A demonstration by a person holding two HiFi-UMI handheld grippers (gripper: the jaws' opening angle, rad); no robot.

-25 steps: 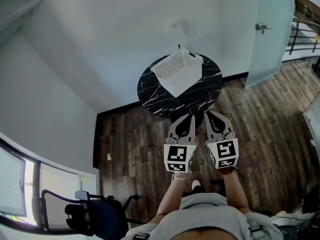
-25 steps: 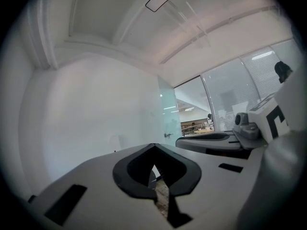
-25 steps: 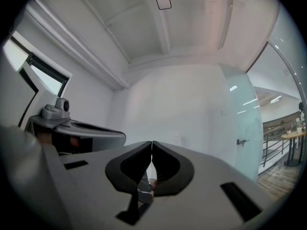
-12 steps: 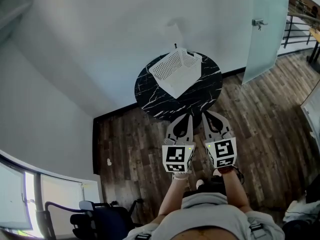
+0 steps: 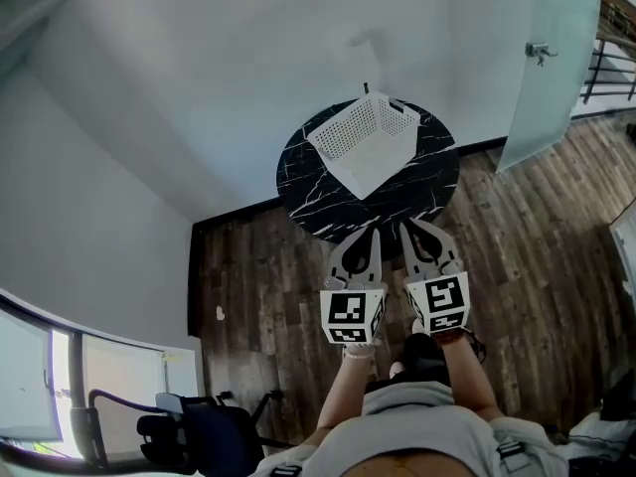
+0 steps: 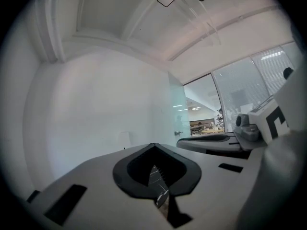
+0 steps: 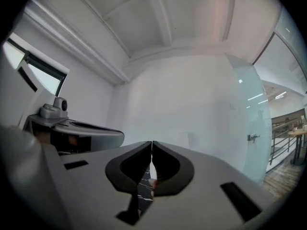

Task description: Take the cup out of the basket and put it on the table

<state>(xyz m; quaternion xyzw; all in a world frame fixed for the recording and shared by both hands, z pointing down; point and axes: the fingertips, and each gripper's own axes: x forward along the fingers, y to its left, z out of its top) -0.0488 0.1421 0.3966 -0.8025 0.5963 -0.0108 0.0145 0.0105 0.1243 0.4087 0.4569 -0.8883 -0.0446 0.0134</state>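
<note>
Two grippers are held out level, side by side, in front of the person. In the head view the left gripper (image 5: 372, 234) and the right gripper (image 5: 408, 226) point at a round black marble tabletop (image 5: 310, 182), and their tips show at its near rim. Each carries its marker cube at the back, close to the hands.

Both grippers are closed and empty. In the left gripper view the jaws meet tip to tip, with only a narrow slit behind the tips through which a strip of the white-veined marble shows. The right gripper view shows the same: jaws pressed together at the front, nothing clamped, a sliver of marble seen through the gap.

A white perforated basket (image 5: 364, 139) stands on the far half of the tabletop, set at an angle to the person and well apart from both grippers. Its inside looks plain white from above. The cup cannot be made out in any view, so I cannot tell where in the basket it sits. The bare marble around the basket carries nothing else.

Dark wood plank floor (image 5: 260, 286) surrounds the tabletop, a pale wall rises behind it, and a frosted glass door (image 5: 553, 63) stands to the right. A black office chair (image 5: 189, 431) sits at the lower left.
</note>
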